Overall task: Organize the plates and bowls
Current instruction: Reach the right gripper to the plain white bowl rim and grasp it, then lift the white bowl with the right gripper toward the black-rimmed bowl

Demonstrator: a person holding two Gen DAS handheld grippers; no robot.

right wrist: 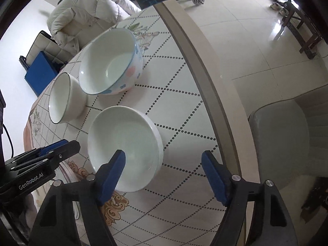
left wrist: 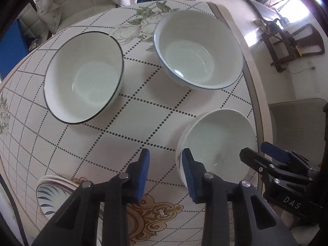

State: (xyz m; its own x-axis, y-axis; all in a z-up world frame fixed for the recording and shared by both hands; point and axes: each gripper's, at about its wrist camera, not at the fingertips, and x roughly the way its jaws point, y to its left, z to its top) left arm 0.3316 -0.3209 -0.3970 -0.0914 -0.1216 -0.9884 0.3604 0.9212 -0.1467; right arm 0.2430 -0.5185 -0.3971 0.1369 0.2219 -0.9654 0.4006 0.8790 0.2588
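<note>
**Both grippers hang over the plain white bowl at the table's edge**

Three bowls stand upright on the table [left wrist: 143, 123], whose cloth carries a dotted diamond grid and flower prints. The black-rimmed bowl [left wrist: 83, 78] sits at the far left in the left wrist view. The blue-rimmed bowl [left wrist: 197, 50] stands beside it, apart from it, nearer the table's edge; the right wrist view shows pink and blue flowers on its outer wall. The plain white bowl [left wrist: 217, 145] is nearest the cameras, close to the table's edge, and seems to be a stack of two, since a second rim shows just under the first in both views.

The left gripper [left wrist: 166, 173] points down at the table. Its jaws stand narrowly apart and hold nothing: only bare cloth lies between them, and the right-hand pad stands in front of the white bowl's near rim; whether it touches the rim I cannot tell. The right gripper [right wrist: 163, 175] is wider open and also empty. Its left pad overlaps the white bowl's inside in the picture, its right pad hangs over the cloth near the table's edge.

A stack of plates [left wrist: 54, 192] with a blue feather pattern lies at the lower left, partly hidden behind the left gripper. A pale padded jacket [right wrist: 86, 14] lies over a chair beyond the table.
</note>
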